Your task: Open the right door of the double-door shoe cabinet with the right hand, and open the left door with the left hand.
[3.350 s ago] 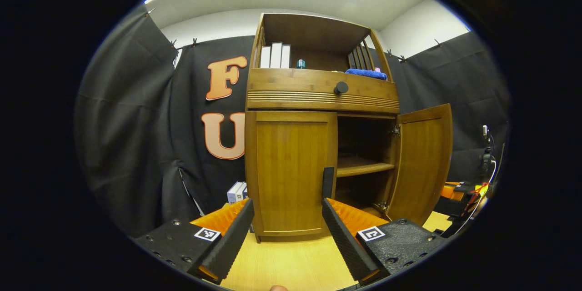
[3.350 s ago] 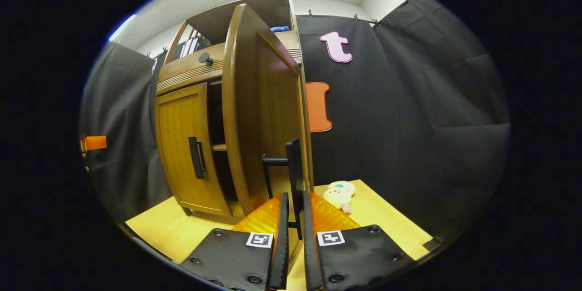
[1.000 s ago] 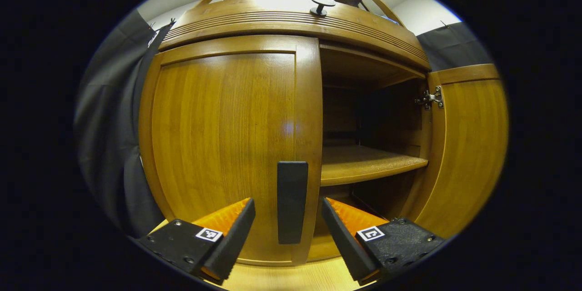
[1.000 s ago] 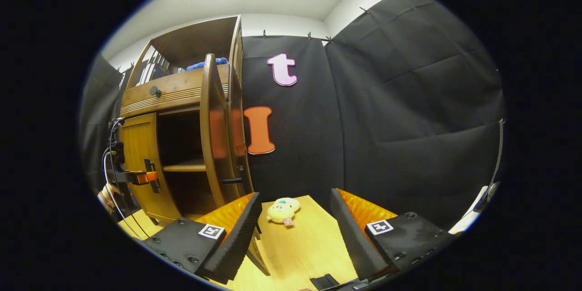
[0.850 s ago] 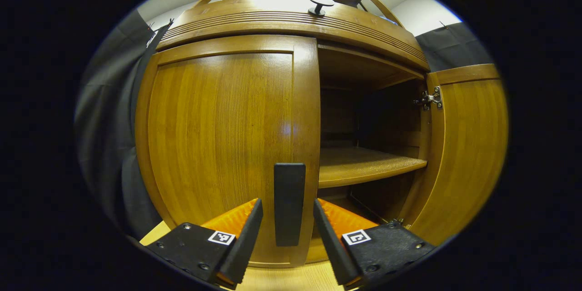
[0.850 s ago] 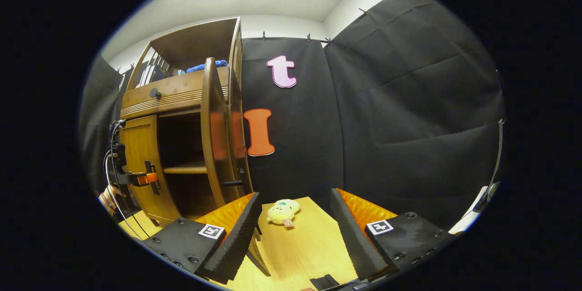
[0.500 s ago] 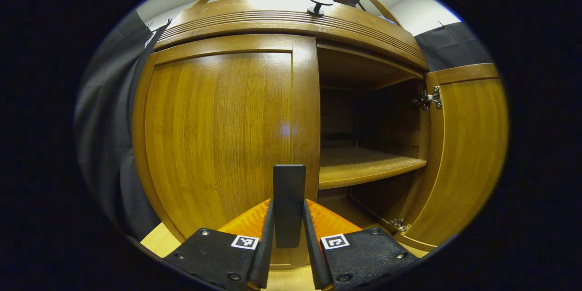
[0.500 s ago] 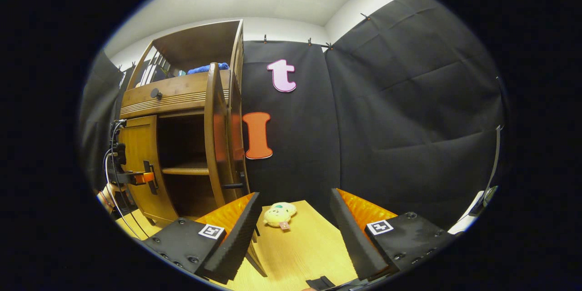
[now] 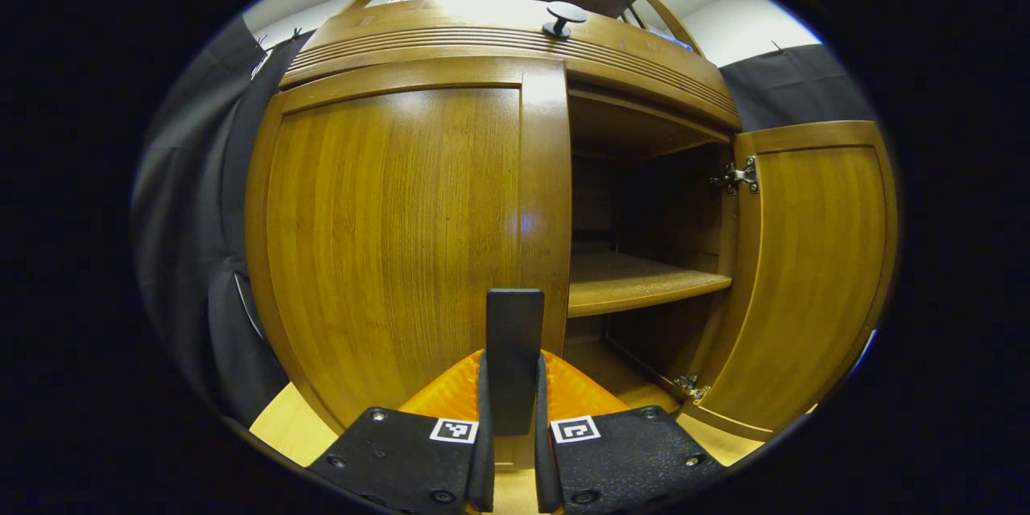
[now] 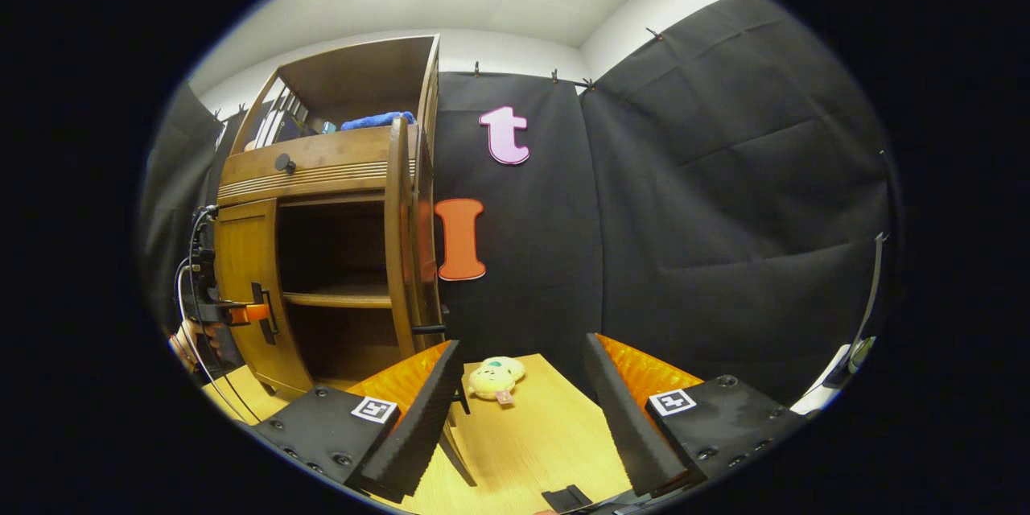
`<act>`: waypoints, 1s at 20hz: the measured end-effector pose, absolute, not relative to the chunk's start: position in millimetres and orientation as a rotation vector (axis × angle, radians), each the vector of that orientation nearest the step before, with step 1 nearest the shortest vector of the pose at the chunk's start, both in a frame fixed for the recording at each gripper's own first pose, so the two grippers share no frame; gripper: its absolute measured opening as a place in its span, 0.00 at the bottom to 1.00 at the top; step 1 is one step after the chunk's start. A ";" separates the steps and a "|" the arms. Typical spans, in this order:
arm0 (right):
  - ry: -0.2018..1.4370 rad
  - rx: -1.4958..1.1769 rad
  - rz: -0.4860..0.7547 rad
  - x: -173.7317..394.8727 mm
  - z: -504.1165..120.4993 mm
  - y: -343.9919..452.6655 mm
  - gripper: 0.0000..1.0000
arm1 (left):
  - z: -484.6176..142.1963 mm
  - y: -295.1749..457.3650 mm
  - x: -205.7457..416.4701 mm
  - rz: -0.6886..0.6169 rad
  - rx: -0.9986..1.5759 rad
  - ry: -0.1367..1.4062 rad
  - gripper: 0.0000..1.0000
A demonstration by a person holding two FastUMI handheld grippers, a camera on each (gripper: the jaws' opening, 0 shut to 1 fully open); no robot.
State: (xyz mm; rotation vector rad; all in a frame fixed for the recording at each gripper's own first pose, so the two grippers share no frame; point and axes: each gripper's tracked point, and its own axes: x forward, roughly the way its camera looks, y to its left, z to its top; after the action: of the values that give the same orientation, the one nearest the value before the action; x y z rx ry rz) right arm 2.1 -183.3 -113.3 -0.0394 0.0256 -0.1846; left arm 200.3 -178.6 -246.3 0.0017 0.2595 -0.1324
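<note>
The wooden shoe cabinet point(image 9: 515, 40) looms close in the left gripper view. Its left door point(image 9: 394, 241) looks closed, and my left gripper point(image 9: 509, 451) is shut on that door's black vertical handle point(image 9: 513, 338). The right door point(image 9: 813, 273) stands wide open, showing an inner shelf point(image 9: 644, 286). In the right gripper view the right door point(image 10: 397, 241) is seen edge-on with its handle point(image 10: 428, 329) sticking out. My right gripper point(image 10: 523, 410) is open, holds nothing, and sits back from that door. The left gripper point(image 10: 229, 312) shows there at the left door point(image 10: 241, 273).
A small plush toy point(image 10: 492, 377) lies on the wooden floor board point(image 10: 531, 442) beside the open right door. A round black knob point(image 9: 565, 14) sits on the drawer above the doors. Books and a blue cloth point(image 10: 374, 120) lie on the top shelf. Black cloth walls close in on the right.
My left gripper moved up to the left door's handle and shut on it. The right gripper let go of the right door's handle and drew back, open.
</note>
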 end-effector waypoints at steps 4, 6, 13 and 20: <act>0.012 -0.046 -0.172 -3.4 -108.2 -165.6 0.91 | -240.9 -173.8 178.0 -0.172 -0.013 0.268 0.19; 0.011 -0.042 -0.167 -8.0 -107.1 -158.8 0.91 | -236.8 -169.2 164.2 -0.188 -0.021 0.268 0.20; 0.019 -0.011 -0.145 -20.7 -110.4 -134.8 0.91 | -225.5 -145.1 120.9 -0.202 -0.008 0.265 0.20; 0.017 -0.019 -0.102 -27.9 -113.6 -101.0 0.98 | -219.2 -121.6 95.4 -0.201 -0.048 0.268 0.17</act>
State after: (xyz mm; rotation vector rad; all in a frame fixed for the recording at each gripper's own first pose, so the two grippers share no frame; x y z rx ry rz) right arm -27.9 -101.0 -113.6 -0.0192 0.0172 -0.1015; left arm 95.4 -121.6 -219.2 -0.0476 0.2683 -0.2015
